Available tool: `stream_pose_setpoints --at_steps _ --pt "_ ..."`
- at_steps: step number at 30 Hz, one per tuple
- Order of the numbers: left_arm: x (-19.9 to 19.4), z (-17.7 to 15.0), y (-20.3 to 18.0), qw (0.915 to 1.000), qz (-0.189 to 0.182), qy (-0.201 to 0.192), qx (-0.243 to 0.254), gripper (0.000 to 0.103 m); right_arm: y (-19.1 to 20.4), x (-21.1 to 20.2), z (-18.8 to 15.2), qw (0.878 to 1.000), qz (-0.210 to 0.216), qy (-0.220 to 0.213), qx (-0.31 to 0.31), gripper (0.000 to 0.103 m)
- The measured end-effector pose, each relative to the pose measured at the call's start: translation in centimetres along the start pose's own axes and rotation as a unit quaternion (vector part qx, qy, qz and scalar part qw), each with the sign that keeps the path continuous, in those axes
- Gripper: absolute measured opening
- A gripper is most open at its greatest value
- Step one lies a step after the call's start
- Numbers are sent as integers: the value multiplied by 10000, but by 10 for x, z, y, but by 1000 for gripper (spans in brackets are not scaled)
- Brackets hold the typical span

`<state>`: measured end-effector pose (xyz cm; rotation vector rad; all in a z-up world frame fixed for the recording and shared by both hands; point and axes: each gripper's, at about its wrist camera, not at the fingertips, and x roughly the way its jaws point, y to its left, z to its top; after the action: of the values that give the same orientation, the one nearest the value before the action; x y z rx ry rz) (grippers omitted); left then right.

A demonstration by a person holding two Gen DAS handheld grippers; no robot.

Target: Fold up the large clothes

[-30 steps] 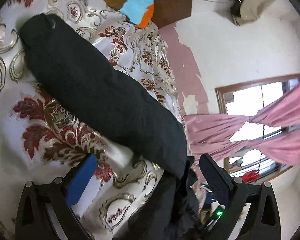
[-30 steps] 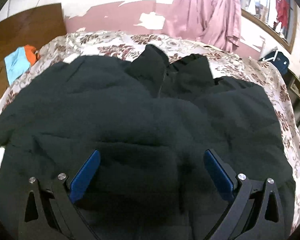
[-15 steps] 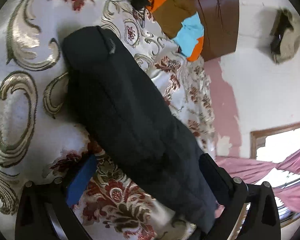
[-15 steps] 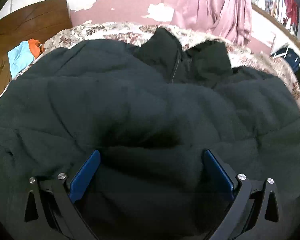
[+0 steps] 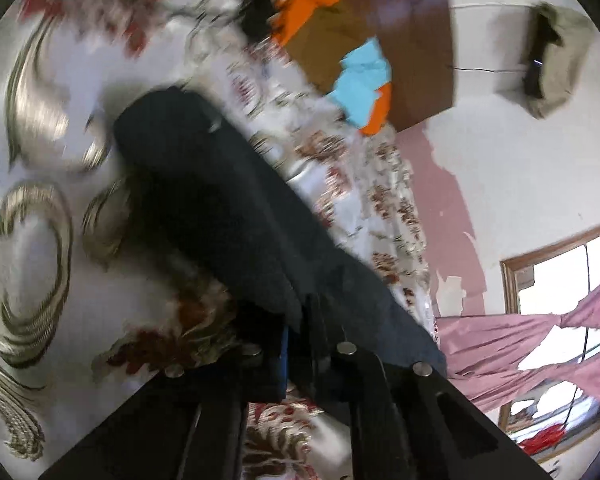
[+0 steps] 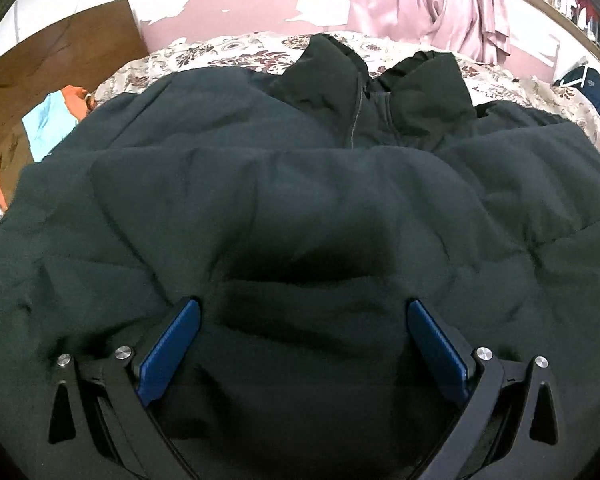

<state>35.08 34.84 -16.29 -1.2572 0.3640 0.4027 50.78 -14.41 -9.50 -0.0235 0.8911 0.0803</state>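
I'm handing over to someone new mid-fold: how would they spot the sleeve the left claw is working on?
Start at the floral cream, gold and maroon bedspread covering the bed. Across it runs one long black padded coat sleeve, stretching diagonally away from the left claw, which is shut on its near end. It is the only dark, plain thing on the patterned cloth; the orange and blue clothes lie beyond, by the brown headboard.

Bare bedspread [image 5: 40, 264] lies open at nine o'clock of the left tool [image 5: 296, 340]; the black jacket [image 6: 300, 208] blocks twelve o'clock ahead of the right tool [image 6: 300, 344].
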Motion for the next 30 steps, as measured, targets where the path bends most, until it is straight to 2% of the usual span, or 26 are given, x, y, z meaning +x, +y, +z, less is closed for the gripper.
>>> stream_pose_setpoints --at_steps 2,5,9,12,16,18,22,23,26,28,29,30 --pt "-11 3 -16 9989 -165 -176 411 7 -2 -11 -1 9999 86 -41 -79 102" --pt "-33 4 -53 9894 -376 -516 1301 7 -7 -26 0 9996 149 -92 -211 102" --pt "-62 -4 -115 9684 -714 -714 2283 7 -22 -53 2 9989 171 -297 -308 102" --pt "-83 -25 -169 9456 -1042 -735 2994 7 -37 -69 0 9985 183 -414 -304 102" --pt "-105 -72 -238 9015 -1623 -519 3979 7 -59 -90 -7 9980 308 -544 -79 102" --pt "-112 -103 -271 8747 -1893 -217 4456 7 -81 -103 -13 9971 445 -582 192 102" --pt "-118 -171 -316 8291 -2178 382 5135 7 -114 -121 -26 9946 600 -672 519 102" --pt "-118 -184 -321 8212 -2224 486 5233 7 -125 -128 -29 9939 597 -707 597 102" --pt "-116 -240 -333 7832 -2300 1010 5688 7 -150 -137 -39 9929 511 -767 748 102" --pt "-112 -268 -333 7615 -2285 1277 5930 7 -168 -141 -45 9921 466 -789 859 102" --pt "-109 -288 -331 7465 -2261 1490 6078 7 -176 -142 -49 9916 449 -788 917 102" --pt "-109 -302 -328 7365 -2240 1630 6171 7 -184 -143 -53 9912 440 -777 979 102"
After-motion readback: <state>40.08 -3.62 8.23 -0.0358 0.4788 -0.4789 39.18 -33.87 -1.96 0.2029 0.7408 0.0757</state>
